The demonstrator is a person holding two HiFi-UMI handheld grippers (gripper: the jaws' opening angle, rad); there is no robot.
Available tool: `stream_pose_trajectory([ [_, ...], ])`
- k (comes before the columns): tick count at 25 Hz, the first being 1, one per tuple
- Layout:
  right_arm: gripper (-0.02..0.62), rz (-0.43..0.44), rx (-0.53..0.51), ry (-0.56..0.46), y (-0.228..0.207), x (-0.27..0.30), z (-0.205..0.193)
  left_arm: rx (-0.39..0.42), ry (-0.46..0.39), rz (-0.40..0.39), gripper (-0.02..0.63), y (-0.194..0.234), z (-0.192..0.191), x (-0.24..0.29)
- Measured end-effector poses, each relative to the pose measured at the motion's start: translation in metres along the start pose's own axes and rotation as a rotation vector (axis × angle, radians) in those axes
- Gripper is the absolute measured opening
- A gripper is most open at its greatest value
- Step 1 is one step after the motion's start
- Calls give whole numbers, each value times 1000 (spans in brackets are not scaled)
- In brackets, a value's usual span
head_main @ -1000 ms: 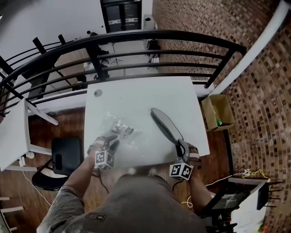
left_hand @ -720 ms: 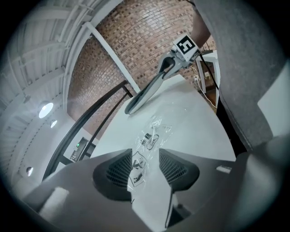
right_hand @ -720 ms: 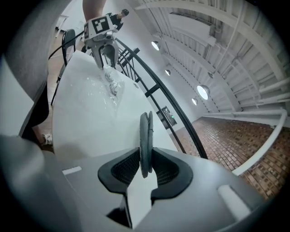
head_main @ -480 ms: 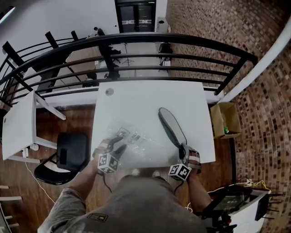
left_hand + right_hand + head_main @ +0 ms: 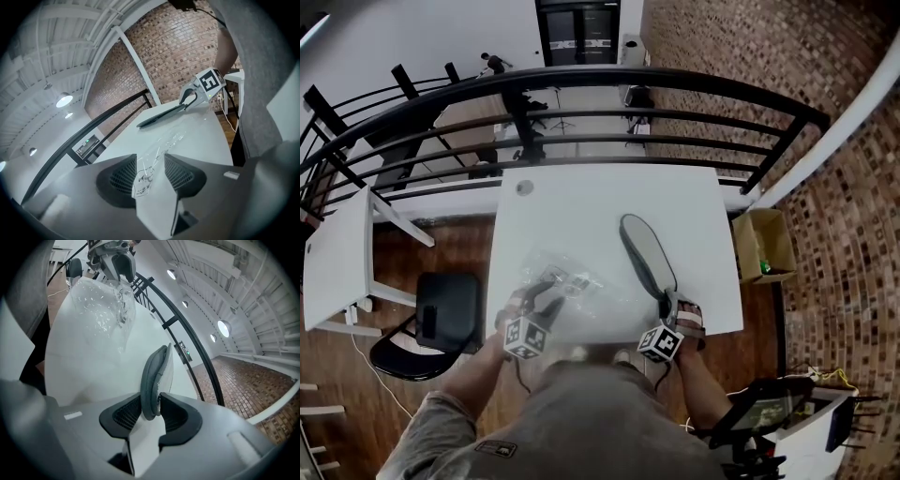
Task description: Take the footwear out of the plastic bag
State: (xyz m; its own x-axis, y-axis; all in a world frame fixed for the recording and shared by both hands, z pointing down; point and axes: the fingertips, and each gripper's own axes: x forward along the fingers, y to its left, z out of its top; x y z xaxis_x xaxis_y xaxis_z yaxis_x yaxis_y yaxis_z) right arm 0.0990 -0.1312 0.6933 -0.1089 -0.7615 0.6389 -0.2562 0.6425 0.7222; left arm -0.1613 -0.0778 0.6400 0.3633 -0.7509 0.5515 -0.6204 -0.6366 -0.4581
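A long grey piece of footwear (image 5: 645, 253) lies on the white table (image 5: 581, 202), out of the bag, with its heel toward me. My right gripper (image 5: 667, 302) holds that heel: in the right gripper view the footwear (image 5: 154, 376) stands on edge between the pads of the right gripper (image 5: 151, 401), whose jaws are opening. The clear plastic bag (image 5: 572, 286) lies crumpled to the left. My left gripper (image 5: 546, 298) is at the bag's near corner. In the left gripper view the bag's film (image 5: 161, 143) hangs loosely in the gap of the left gripper (image 5: 150, 161), and the pads stand apart.
A black railing (image 5: 628, 80) runs behind the table. A black chair (image 5: 441, 314) stands at the left, with a second white table (image 5: 337, 262) beyond it. A cardboard box (image 5: 764, 248) sits on the floor at the right. A small round object (image 5: 524, 187) lies near the table's far left corner.
The left gripper's jaws have spread around the bag's corner. The right gripper has drawn the footwear's heel slightly to the left and nearer to me.
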Motion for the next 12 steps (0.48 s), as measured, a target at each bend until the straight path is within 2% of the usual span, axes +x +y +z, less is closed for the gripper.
stream_pose_trajectory([
  [3, 167, 59, -12, 19, 11, 3, 2, -16, 0, -22, 191, -2, 1, 0],
  [5, 195, 96, 0, 26, 17, 4, 3, -23, 14, -56, 219, -3, -3, 1],
  [8, 209, 121, 13, 20, 21, 3, 6, -28, 33, -88, 253, -4, -10, 0],
  [12, 212, 134, 36, -8, 21, -3, 11, -46, 28, -111, 256, -6, -15, -4],
])
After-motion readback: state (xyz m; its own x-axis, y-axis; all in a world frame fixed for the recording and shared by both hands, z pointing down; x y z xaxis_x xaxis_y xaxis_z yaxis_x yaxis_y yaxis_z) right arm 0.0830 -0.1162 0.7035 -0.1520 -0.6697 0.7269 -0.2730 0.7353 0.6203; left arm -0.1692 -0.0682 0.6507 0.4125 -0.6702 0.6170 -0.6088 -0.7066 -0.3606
